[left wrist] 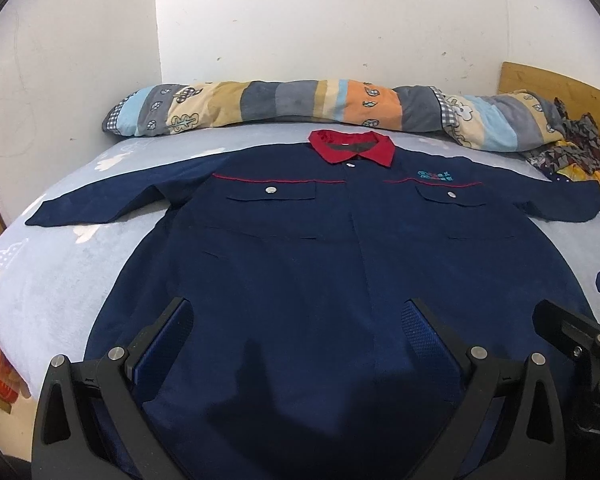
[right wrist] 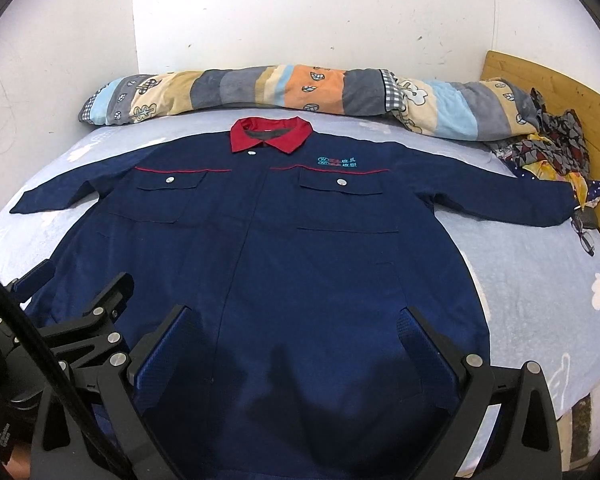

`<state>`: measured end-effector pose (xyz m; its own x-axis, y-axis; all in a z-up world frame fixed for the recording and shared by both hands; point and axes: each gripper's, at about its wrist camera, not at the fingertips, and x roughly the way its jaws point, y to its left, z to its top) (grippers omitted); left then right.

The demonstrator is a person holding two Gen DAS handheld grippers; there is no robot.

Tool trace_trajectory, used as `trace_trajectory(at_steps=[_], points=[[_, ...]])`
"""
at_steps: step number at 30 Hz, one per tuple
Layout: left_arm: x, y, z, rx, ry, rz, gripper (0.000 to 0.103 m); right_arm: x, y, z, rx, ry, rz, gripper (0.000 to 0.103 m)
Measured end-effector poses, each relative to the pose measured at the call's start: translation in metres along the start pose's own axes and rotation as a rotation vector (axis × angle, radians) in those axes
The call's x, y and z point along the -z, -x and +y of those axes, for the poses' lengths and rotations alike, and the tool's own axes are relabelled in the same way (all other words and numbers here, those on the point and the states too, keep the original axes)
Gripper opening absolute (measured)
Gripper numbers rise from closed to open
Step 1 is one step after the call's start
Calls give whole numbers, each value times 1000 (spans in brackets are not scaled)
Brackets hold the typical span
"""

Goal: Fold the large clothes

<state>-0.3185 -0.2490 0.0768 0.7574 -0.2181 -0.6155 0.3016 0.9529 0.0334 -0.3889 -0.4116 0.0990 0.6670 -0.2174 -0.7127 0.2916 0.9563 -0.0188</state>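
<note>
A navy work jacket (left wrist: 300, 248) with a red collar (left wrist: 352, 145) lies flat and face up on the bed, both sleeves spread sideways; it also shows in the right wrist view (right wrist: 268, 248). My left gripper (left wrist: 298, 320) is open and empty, hovering above the jacket's lower hem. My right gripper (right wrist: 296, 328) is open and empty above the hem, to the right of the left one. The right gripper's fingers (left wrist: 568, 328) show at the left view's right edge. The left gripper's fingers (right wrist: 108, 296) show at the right view's left edge.
The bed has a light blue sheet (left wrist: 60, 280) with white clouds. A rolled striped quilt (left wrist: 300, 106) lies along the white wall. Crumpled patterned cloth (right wrist: 552, 148) and glasses (right wrist: 584, 232) lie by the wooden headboard (right wrist: 560, 84) at right.
</note>
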Motion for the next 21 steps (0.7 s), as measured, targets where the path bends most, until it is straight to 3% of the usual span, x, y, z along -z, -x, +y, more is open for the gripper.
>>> trace_trajectory(at_steps=[5,6,10,12,14,21], points=[[3,-3,-4,0,-22,15,103,-1,3,7,6,1,-1,103],[4,-3,-4,0,-25,14,103,-1,-1,6,36,24,73,103],[5,-2,-4,-3,-25,6,103,-2,3,7,41,23,82,103],[5,-2,-4,-8,-26,5,103,2,-2,6,39,21,-8,103],[6,-3,-5,-11,-29,6,103,3,-2,5,30,16,-35,103],[7,-3,-5,-16,-33,1,103,2,-3,4,11,-1,-30,103]])
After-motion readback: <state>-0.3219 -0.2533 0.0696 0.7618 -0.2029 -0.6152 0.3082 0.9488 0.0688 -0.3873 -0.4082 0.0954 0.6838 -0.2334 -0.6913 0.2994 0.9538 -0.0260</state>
